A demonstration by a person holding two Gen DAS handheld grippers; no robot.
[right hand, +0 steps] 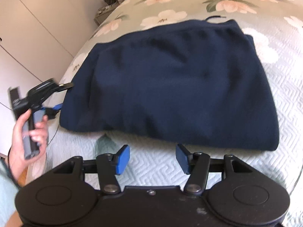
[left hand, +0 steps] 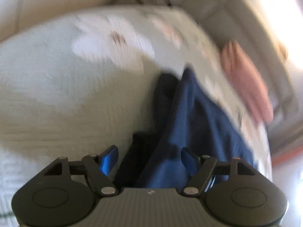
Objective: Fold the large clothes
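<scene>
left wrist view: badly motion-blurred. the left gripper (left hand: 149,158) has its blue pads spread wide, and the navy garment (left hand: 191,121) runs from between the jaws up toward 1 o'clock over the quilted bedspread (left hand: 56,98). the cloth lies in the gap, but no pinch shows. a pink folded item (left hand: 246,83) sits at 2 o'clock, at the bed's far edge.

right wrist view: the navy garment (right hand: 170,83) lies folded in a broad block on the bedspread (right hand: 255,170), its near hem just beyond the right gripper (right hand: 152,158), whose jaws stand apart and hold nothing. at 9 o'clock the left gripper (right hand: 62,96), held in the person's hand (right hand: 28,138), sits at the garment's left edge with fingers apart.

judgement: another fold looks due. to do it well, both grippers should bite all layers at matching corners, lift together, and lay edge onto edge without dragging the lower layers.
</scene>
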